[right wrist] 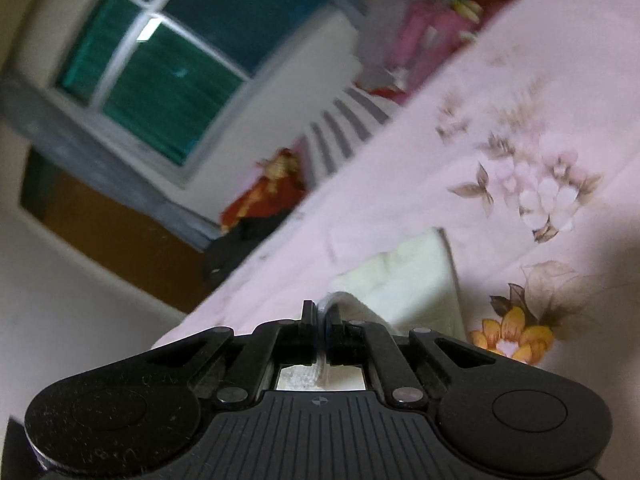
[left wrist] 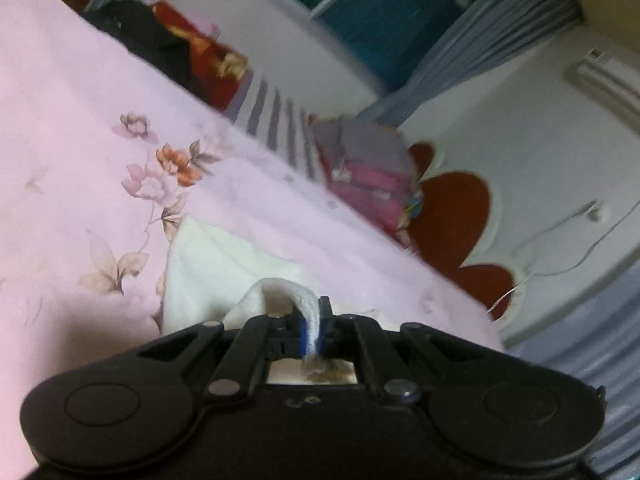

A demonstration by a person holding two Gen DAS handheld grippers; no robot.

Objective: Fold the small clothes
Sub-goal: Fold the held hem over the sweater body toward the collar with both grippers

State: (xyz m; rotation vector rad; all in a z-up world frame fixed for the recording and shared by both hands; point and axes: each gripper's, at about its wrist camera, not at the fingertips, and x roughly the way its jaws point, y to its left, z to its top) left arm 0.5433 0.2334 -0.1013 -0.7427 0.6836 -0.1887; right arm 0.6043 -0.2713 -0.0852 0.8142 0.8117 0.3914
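Your left gripper (left wrist: 313,330): jaws pinched tight on rolled edge of white cloth (left wrist: 224,268). Your right gripper (right wrist: 320,330): jaws likewise clamped on cloth edge (right wrist: 404,280). Cloth partly lifted, rest lying on pink floral bedsheet (left wrist: 80,128). Judge it light, soft, limp; will sag between grips, so hold at corners or hem. Views blurred; near part of cloth hidden under gripper bodies; garment type unclear. Clothes pile (left wrist: 368,176) beyond the bed's edge.
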